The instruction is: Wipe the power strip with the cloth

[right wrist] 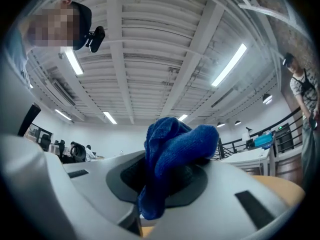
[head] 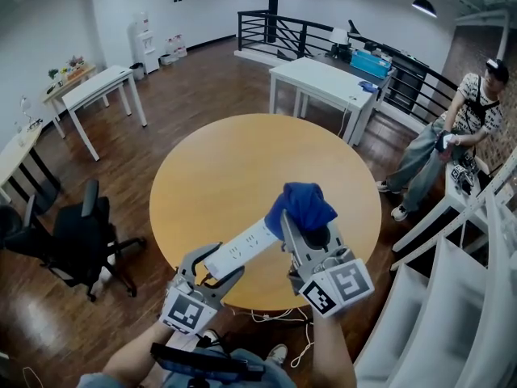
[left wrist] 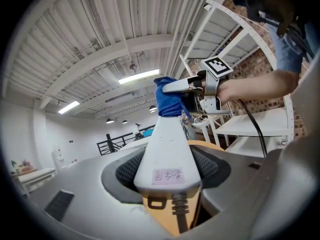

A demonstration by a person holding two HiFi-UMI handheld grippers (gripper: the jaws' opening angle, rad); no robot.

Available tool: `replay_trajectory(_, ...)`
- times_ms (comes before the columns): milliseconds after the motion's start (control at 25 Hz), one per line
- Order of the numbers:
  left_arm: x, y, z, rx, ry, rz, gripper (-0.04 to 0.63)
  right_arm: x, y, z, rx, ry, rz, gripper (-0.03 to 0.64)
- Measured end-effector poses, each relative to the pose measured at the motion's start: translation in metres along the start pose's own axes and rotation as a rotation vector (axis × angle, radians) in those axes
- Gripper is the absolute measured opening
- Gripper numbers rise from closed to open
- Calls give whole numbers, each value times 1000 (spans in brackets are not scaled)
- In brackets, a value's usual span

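Now, strip: white and long, over the near edge of the round bench. It runs from the left gripper up and right to the cloth. Whether it rests on the bench I cannot tell.
Strip's cord end: sits between the left gripper's pads, with a pink label on top and the cord leaving below.
Cloth: blue and bunched, at the strip's far end, which it covers in the head view.
Left gripper: clamped on the strip, one dark pad against each side.
Right gripper: clenched on the cloth, which bulges up out of the jaws and hangs down one side.
Bench: light wood; part of its top shows under the strip in the left gripper view.
Chair: black, on the wood floor left of the bench.
Desks: white, well behind the bench.
Person: seated at the far right.
Shelving: white, just right of the bench.
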State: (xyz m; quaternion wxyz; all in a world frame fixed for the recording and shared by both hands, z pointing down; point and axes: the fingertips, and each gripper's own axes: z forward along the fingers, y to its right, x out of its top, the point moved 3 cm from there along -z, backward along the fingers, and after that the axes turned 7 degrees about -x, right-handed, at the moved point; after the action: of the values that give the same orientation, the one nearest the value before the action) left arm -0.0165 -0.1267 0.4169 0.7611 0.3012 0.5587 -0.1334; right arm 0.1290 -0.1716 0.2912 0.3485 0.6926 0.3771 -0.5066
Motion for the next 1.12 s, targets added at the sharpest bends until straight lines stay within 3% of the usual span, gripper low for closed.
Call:
replay_trajectory(160,0,0,1,-3,-3,2,291,11,11,-2,-37,25,-16,67)
replay_trajectory(360,1,2,5,-4,-5,-4,291,4,1,-4,-15,10,-24,67)
replay_trajectory(1120,5,-7,12,15,12,-56,290,-36,-102,0,221,-39,55,67)
